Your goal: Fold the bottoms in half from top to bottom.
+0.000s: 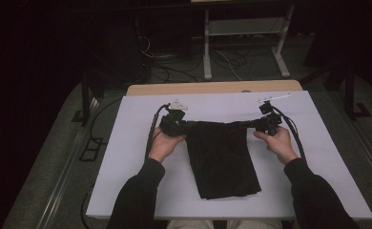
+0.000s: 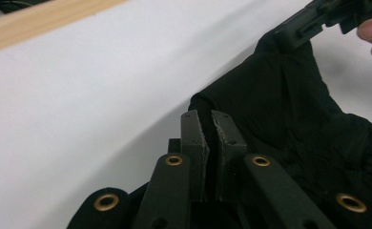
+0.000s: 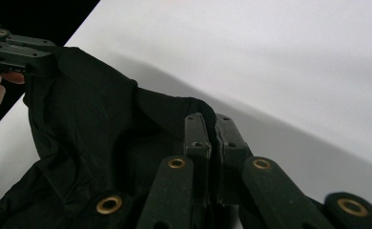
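Slippage is the main risk here — the black garment (image 1: 224, 157) hangs from two small pinches at its top corners, and a tug by either hand that is stronger than the other's could, I judge, pull the cloth out of one grip and let that corner drop in a crumpled heap. Uneven lifting would also skew the fabric, so any fold made from this hold might come out crooked.

The left gripper (image 1: 180, 125) has its jaws pressed together on the garment's upper left corner; in the left gripper view a thin fold of dark cloth sits between the pads (image 2: 204, 143), which are nearly touching. The right gripper (image 1: 251, 125) is clamped the same way on the upper right corner, its pads (image 3: 211, 136) closed tight on the edge. The garment's top edge is stretched between the two grippers, while its lower part lies on the white table (image 1: 127, 157) — nearer the person than its held top edge.
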Motion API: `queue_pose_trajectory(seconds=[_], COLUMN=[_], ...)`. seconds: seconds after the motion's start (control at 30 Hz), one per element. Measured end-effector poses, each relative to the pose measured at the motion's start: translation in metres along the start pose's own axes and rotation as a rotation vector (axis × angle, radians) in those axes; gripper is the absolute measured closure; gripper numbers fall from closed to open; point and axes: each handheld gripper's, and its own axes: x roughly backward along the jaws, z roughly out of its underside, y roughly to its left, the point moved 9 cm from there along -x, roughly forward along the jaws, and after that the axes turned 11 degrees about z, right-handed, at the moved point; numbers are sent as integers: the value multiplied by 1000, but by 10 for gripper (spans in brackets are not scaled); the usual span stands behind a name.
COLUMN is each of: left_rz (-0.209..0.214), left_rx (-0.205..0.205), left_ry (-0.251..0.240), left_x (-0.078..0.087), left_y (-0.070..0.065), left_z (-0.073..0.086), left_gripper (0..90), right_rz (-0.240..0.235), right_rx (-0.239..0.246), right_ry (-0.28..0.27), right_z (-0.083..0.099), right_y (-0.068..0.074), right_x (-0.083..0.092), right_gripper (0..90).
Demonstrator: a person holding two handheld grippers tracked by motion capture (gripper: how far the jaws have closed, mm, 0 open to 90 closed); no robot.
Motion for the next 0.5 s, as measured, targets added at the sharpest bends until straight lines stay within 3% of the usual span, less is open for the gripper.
queue_pose_trajectory(seconds=[0.27,0.5], left_rz=[-21,-35], left_rx=[-11,-7], left_ry=[-9,-38], left_x=[2,-2], left_y=[29,49], left_z=[-20,-26], left_gripper=[836,836], right_rz=[51,68], right_rx=[3,-14], right_ry=[-29,-46], right_z=[-29,-48], right_y=[-1,-5], right_x=[-7,-14], right_gripper=[843,844])
